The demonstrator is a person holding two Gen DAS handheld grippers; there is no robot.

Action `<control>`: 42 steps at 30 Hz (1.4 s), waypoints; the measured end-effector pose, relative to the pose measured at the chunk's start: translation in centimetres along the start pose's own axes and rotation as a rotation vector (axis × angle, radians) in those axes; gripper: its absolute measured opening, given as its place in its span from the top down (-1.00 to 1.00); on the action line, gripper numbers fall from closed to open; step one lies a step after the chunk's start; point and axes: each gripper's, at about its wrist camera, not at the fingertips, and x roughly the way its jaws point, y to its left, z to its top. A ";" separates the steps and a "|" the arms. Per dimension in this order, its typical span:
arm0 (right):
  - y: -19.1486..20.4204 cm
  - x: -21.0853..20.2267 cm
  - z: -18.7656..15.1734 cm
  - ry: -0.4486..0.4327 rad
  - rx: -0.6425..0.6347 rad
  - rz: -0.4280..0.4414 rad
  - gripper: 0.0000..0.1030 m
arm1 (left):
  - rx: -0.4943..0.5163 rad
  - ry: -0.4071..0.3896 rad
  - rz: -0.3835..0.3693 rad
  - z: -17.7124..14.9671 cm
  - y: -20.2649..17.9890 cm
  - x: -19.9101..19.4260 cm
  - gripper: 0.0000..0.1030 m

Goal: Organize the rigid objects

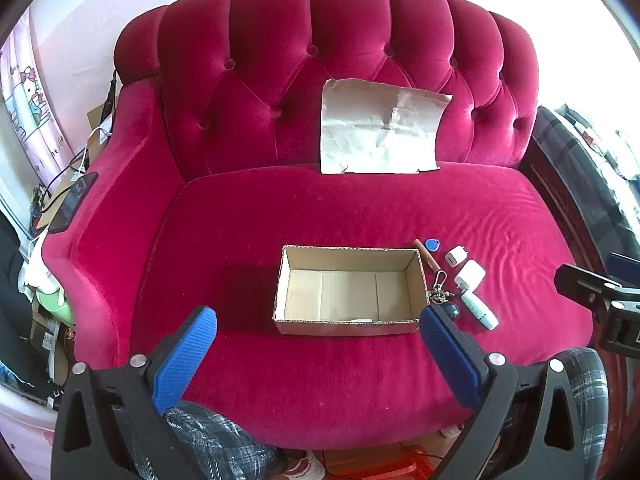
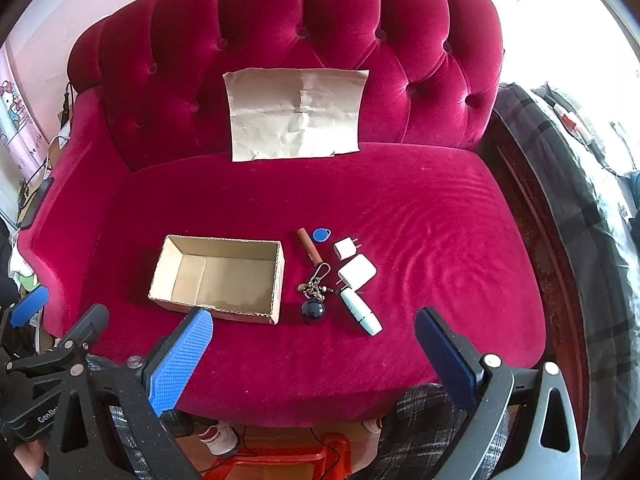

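An empty open cardboard box (image 1: 348,290) (image 2: 220,276) sits on the red sofa seat (image 1: 360,216) (image 2: 400,208). To its right lie small items: a brown stick (image 2: 309,245), a blue key fob (image 2: 321,235), a small white plug (image 2: 346,248), a larger white charger (image 2: 357,271), a pale green tube (image 2: 360,311) and a keyring with a dark ball (image 2: 313,304). My left gripper (image 1: 318,320) hangs open in front of the box. My right gripper (image 2: 314,322) hangs open in front of the small items. Neither holds anything.
A creased brown paper sheet (image 1: 380,128) (image 2: 296,114) leans on the sofa back. A dark phone (image 1: 74,200) lies on the left armrest, with cables and clutter beyond. Plaid fabric (image 2: 580,200) lies to the right. An orange stool (image 2: 280,460) stands below the seat's front edge.
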 end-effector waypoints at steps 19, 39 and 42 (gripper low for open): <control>-0.8 4.8 0.8 0.062 0.017 -0.022 -1.00 | -0.011 0.058 0.044 1.5 4.0 7.6 -1.00; -2.5 13.5 0.5 0.180 0.043 -0.045 -0.99 | -0.020 0.195 0.027 -0.6 7.3 21.4 -1.00; -2.7 14.3 0.4 0.187 0.045 -0.052 -0.99 | -0.015 0.215 0.018 -1.2 7.3 23.2 -1.00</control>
